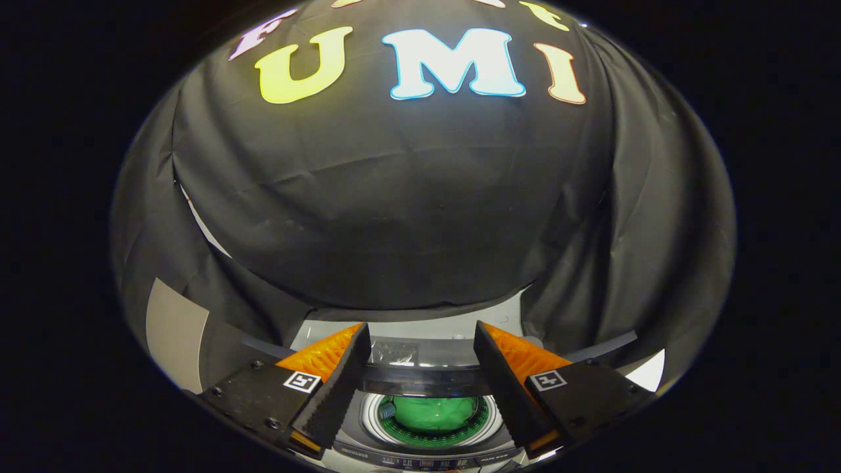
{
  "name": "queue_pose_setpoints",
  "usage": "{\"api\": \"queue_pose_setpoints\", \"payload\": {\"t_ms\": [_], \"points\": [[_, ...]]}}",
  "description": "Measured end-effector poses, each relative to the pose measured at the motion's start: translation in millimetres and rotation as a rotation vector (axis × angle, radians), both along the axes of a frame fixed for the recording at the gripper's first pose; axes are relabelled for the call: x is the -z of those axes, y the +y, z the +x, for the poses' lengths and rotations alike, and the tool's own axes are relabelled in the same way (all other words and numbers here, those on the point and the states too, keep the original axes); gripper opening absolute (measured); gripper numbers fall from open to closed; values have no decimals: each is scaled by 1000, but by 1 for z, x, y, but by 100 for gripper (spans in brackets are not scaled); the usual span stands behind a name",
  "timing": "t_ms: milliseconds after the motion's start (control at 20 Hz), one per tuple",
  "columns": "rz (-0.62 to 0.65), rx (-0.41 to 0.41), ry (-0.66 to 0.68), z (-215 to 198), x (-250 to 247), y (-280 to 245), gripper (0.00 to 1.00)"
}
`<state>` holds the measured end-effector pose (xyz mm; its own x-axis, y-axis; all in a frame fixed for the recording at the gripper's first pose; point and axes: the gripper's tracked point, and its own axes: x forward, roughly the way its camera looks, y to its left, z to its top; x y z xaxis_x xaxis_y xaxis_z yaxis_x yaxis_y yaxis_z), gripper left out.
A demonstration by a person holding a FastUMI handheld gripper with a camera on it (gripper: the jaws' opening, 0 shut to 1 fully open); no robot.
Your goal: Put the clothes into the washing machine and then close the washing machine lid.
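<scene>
Hand-held gripper (420,387) hovers spread above washing machine (430,447).

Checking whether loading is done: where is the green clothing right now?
In the gripper view, the green clothing lies inside the washing machine's round drum, below and between the open gripper fingers, which hold nothing.

Black cloth (420,197) drapes the booth's wall, hanging in soft folds and creases. At its lower left edge a pale grey panel (176,332) shows, and a small bright white patch (650,372) appears low on the right.
</scene>
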<state>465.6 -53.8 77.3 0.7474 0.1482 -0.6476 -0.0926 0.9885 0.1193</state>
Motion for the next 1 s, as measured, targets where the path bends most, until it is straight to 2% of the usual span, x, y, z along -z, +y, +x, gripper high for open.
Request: {"api": "queue_pose_setpoints", "payload": {"t_ms": [1000], "points": [[-4, 33, -171, -66, 14, 1, 99]]}}
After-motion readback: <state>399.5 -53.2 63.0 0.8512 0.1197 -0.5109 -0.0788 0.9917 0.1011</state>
